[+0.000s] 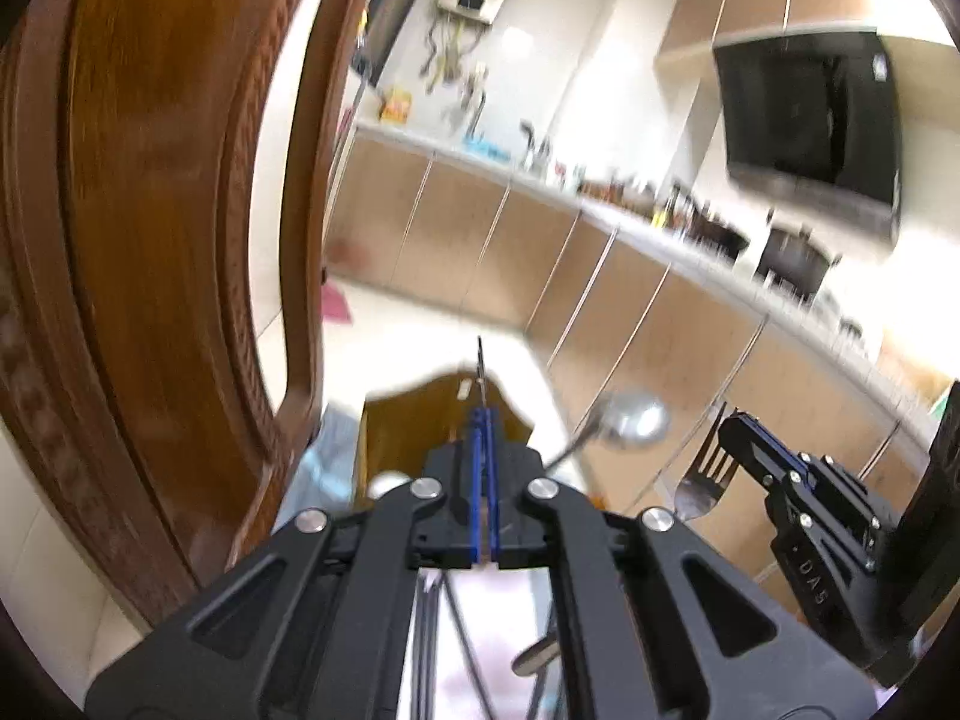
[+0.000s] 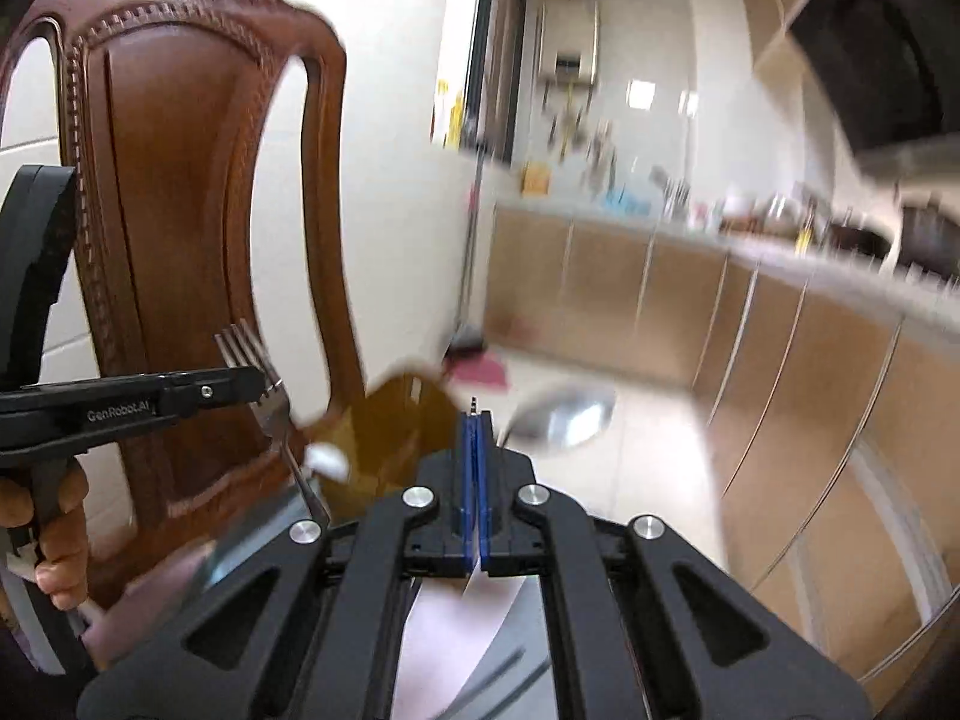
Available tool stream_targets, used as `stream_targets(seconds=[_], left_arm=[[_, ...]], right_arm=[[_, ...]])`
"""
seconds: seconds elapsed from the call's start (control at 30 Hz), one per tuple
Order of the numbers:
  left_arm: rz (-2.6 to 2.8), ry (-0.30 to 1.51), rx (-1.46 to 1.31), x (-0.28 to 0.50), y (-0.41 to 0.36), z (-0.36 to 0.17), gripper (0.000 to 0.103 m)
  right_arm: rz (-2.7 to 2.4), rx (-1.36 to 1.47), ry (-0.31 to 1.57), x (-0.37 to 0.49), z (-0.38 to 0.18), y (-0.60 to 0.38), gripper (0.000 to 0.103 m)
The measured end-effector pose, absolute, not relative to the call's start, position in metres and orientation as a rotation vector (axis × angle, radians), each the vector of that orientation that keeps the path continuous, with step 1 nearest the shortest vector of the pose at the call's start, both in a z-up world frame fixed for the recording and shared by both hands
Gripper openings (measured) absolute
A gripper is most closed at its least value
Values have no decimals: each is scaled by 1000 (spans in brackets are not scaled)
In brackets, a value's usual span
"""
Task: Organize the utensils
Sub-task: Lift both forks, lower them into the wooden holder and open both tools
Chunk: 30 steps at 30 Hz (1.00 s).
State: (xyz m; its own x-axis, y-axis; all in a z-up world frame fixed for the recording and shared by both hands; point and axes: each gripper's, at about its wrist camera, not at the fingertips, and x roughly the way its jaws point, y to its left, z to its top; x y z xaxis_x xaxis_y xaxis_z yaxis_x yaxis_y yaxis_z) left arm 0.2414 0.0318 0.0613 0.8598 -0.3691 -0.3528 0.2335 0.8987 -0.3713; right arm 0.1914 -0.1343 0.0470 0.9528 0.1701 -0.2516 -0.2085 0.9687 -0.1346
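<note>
Above the glass table (image 2: 252, 540): left gripper (image 1: 480, 420) is clamped tight on a fork (image 2: 264, 384), right gripper (image 2: 477, 420) likewise on a second fork (image 1: 702, 480). Neither is placed yet. Spoon (image 1: 630, 420) and chopsticks (image 1: 429, 606) remain; judged early stage.

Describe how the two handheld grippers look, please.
The left gripper and the right gripper are matching black tools. Each has angular link arms with triangular cut-outs, round silver bolts at the pivots and blue pads on the fingers. The left one carries white lettering, "GenRobot.AI", on its side. No sleeve shows.
</note>
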Motion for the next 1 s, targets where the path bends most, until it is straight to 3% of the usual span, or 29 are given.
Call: stream_targets(seconds=[0.33,0.57,1.0], left_arm=[[-363,328,-444,263,44,106,2],[-310,291,-422,298,42,106,2],[-339,359,-400,353,19,50,2]], right_arm=[[-2,-286,-11,213,88,-120,2],[-21,-287,60,255,71,-115,2],[-14,-269,163,296,31,-114,2]])
